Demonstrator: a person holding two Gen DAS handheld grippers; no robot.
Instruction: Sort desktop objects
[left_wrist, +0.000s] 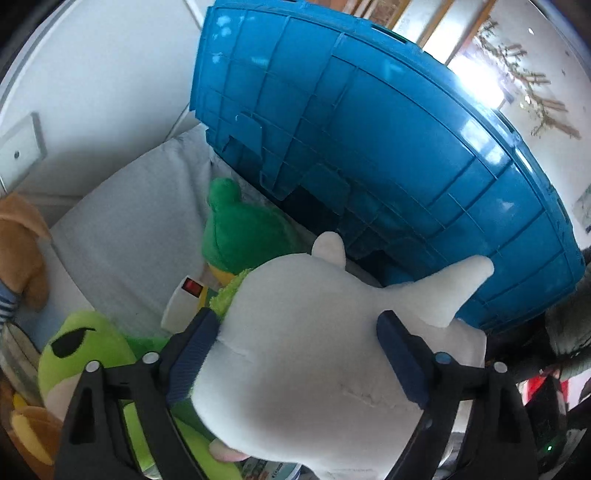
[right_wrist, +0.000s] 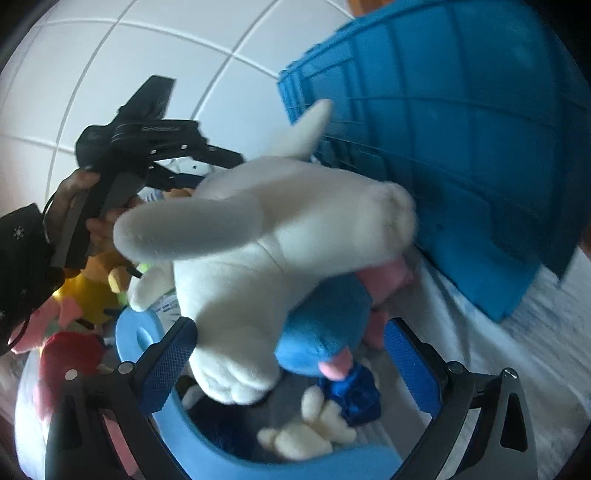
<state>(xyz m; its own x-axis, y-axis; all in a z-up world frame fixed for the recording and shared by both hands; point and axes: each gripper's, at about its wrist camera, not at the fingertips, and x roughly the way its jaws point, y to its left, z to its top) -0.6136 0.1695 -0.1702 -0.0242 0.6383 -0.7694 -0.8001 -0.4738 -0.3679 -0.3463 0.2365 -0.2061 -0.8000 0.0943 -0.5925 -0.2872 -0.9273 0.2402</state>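
white plush toy (left_wrist: 306, 343) between spread left tool (left_wrist: 301, 354) pads, tail toward blue crate (left_wrist: 369, 122), right tool (right_wrist: 291, 369) apart

- Soft white plush animal (left_wrist: 314, 347) with long ears; one pink patch at its far end, seen from the right wrist (right_wrist: 388, 275)
- Ribbed hard-plastic blue crate (left_wrist: 388, 129); moulded grid of raised lines all over its wall
- Green plush toy in a knitted-look green cap (left_wrist: 236, 229); yellow at the beak
- Lime-green plush with a black angry eye (left_wrist: 85, 347); pale belly
- Tan plush (left_wrist: 22, 251); blue-and-white striped cloth under it
- Blue plush with pink tips (right_wrist: 325, 339)
- Round light-blue rim of a tub (right_wrist: 207, 439)
- Yellow plush (right_wrist: 88, 291); red plush (right_wrist: 70, 354)
- Gripper pads (right_wrist: 166, 369) dark blue, knurled; frames black
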